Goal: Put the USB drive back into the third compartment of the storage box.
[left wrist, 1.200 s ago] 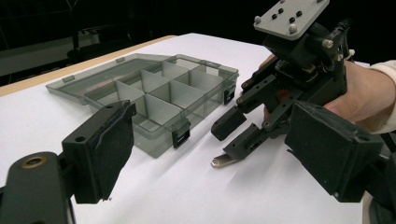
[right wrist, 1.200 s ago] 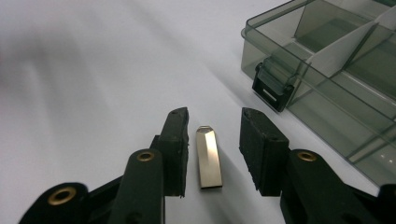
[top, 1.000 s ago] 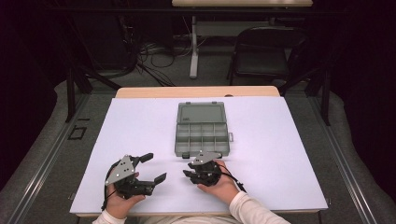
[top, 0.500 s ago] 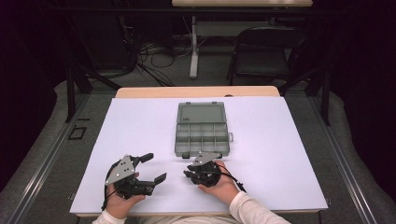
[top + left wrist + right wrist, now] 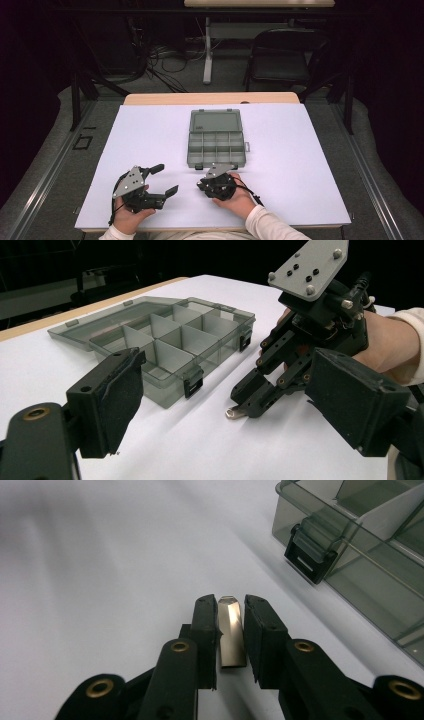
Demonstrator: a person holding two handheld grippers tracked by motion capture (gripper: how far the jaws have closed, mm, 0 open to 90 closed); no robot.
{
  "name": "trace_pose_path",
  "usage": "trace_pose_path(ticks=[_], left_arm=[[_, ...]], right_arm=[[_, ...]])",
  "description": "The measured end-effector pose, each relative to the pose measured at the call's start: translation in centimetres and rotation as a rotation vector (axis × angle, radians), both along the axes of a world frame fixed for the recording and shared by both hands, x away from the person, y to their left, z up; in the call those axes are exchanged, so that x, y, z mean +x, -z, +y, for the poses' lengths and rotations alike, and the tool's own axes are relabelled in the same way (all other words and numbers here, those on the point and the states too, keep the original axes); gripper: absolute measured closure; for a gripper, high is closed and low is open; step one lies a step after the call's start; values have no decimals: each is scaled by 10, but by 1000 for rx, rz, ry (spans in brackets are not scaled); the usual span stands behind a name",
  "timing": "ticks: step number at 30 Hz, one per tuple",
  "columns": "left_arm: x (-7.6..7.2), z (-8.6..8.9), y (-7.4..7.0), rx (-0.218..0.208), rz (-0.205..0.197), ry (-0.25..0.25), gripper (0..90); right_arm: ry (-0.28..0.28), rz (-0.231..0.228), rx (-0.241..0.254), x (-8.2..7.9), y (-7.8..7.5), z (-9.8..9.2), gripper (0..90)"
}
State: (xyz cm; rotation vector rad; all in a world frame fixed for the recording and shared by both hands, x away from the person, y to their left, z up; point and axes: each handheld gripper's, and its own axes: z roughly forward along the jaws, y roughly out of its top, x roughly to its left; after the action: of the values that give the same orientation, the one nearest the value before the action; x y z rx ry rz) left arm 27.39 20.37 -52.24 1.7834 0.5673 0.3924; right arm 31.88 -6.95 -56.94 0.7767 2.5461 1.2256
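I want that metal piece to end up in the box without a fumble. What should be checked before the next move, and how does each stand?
1. Right gripper closed on the flat metal piece: ok.
2. Piece square between the fingers: ok.
3. Organizer box lid open: ok.
4. Compartments free of parts: ok in those that show.
5. Left gripper open, off to the side of the path: ok.
6. Firmness of the grip: cannot tell.
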Motion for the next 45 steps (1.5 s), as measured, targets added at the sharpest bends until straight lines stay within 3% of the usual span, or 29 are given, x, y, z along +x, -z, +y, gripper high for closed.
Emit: trace_pose_path(ticks=[45], left_arm=[[0,0,0,6,5,-2,149]], right_arm=[[-12,-7,19,1,-3,-3,794]])
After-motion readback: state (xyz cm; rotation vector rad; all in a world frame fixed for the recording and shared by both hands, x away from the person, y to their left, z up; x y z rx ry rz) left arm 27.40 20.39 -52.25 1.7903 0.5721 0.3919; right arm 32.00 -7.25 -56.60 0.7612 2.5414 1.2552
